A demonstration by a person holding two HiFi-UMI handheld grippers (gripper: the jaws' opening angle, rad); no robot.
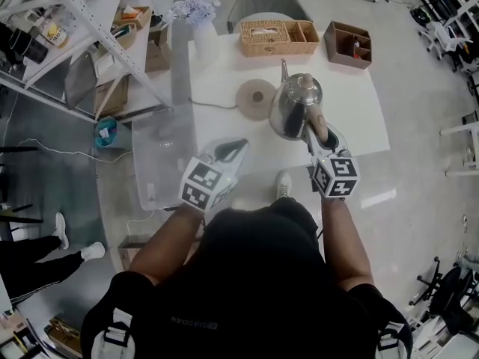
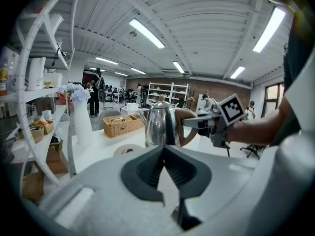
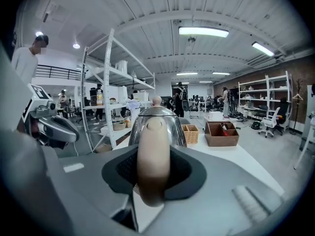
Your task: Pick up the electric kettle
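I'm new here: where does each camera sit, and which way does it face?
Head view: on the person's head, looking steeply down at the white table; shows the person's torso, left gripper, right gripper.
Left gripper view: on the left gripper, along its shut, empty jaws toward the kettle; shows the right forearm.
Right gripper view: on the right gripper, along jaws clamped on the kettle's handle; shows the left gripper.
Shared: all three show the kettle.

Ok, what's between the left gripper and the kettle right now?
Only bare white table, as the head view shows. The left gripper is shut and empty, the kettle hangs off its round base, which sits just beyond that gap.
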